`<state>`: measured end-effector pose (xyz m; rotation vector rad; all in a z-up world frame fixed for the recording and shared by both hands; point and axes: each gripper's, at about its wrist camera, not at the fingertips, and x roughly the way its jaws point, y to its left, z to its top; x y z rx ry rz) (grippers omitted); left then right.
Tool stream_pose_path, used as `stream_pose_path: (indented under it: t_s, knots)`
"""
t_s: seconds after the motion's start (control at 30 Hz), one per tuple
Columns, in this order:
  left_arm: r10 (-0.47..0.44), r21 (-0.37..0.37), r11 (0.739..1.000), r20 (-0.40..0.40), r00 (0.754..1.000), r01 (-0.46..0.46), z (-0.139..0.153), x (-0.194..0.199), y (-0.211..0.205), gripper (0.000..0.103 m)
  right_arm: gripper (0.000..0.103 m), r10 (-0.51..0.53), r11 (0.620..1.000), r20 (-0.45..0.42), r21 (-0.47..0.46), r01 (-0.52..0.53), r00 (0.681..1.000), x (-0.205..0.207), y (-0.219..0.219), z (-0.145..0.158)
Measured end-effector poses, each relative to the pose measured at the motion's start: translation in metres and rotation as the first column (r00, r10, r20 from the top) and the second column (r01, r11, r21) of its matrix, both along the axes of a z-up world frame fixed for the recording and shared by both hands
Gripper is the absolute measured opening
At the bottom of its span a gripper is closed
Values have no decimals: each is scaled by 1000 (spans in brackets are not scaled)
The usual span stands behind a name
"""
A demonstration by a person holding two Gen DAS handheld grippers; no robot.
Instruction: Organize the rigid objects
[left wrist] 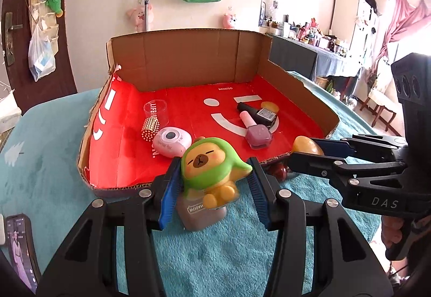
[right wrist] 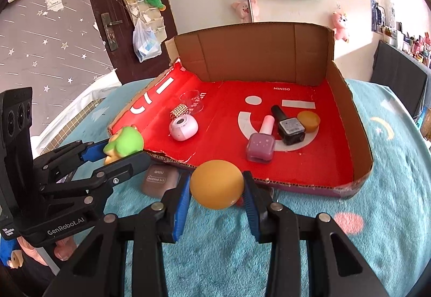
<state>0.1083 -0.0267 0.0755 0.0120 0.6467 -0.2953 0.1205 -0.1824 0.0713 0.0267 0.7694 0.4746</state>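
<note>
- Two grippers sit in your hands over a teal plush blanket (right wrist: 336, 256) that covers the whole work surface.
- On that blanket lies a shallow cardboard tray (left wrist: 188, 57) with a red printed floor and brown walls, tall at the back, cut low at the near edge.
- Your left gripper (left wrist: 214, 184) is clamped on a capybara figurine (left wrist: 210, 162) in a green hood, blue pads pressing its sides; you hold it just before the tray's near edge, above a grey eyeshadow compact (left wrist: 200, 212) that lies flat on the blanket.
- Your right gripper (right wrist: 216, 189) is clamped on an amber rounded piece (right wrist: 216, 184), also just short of the near edge, to the right of the figurine.
- Inside the tray, right half: a mauve nail polish bottle (right wrist: 260, 146) with a pale pink cap lies on its side, touching a black nail polish bottle (right wrist: 289, 127), and a small amber disc (right wrist: 309, 120) sits just beside the black one.
- Left half: a white round gadget (right wrist: 183, 128) with a dark lens-like centre rests next to a gold studded cylinder (right wrist: 179, 110), which lies against a clear plastic cup (right wrist: 192, 100) tipped on its side.
- A dark red rounded thing (left wrist: 277, 171) peeks out on the blanket below the near edge; you cannot tell what it is.
- A phone (left wrist: 20, 245) lies at the far left of the left wrist view.
</note>
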Motion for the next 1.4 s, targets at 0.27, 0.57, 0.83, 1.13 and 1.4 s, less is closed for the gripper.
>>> stream_pose_path:
  t_s: [0.27, 0.57, 0.83, 1.13, 1.4]
  knots:
    - [-11, 3, 1000, -5, 1000, 11, 4, 11, -1, 46, 40, 8, 1000, 10, -10, -8, 1000, 8, 2, 3]
    - [-18, -6, 1000, -56, 998, 18, -4, 28, 4, 46, 40, 5, 1000, -12, -6, -5, 1000, 23, 0, -1]
    - [-28, -9, 1000, -101, 995, 27, -11, 46, 6, 46, 40, -7, 1000, -42, 5, 7, 999, 41, -4, -6]
    - [-65, 1, 998, -155, 986, 66, -22, 61, 2, 46, 40, 23, 1000, -94, 10, -22, 995, 58, 5, -19]
    - [-95, -12, 995, -226, 969, 94, -35, 80, 2, 46, 40, 51, 999, -125, -5, -52, 991, 67, 14, -27]
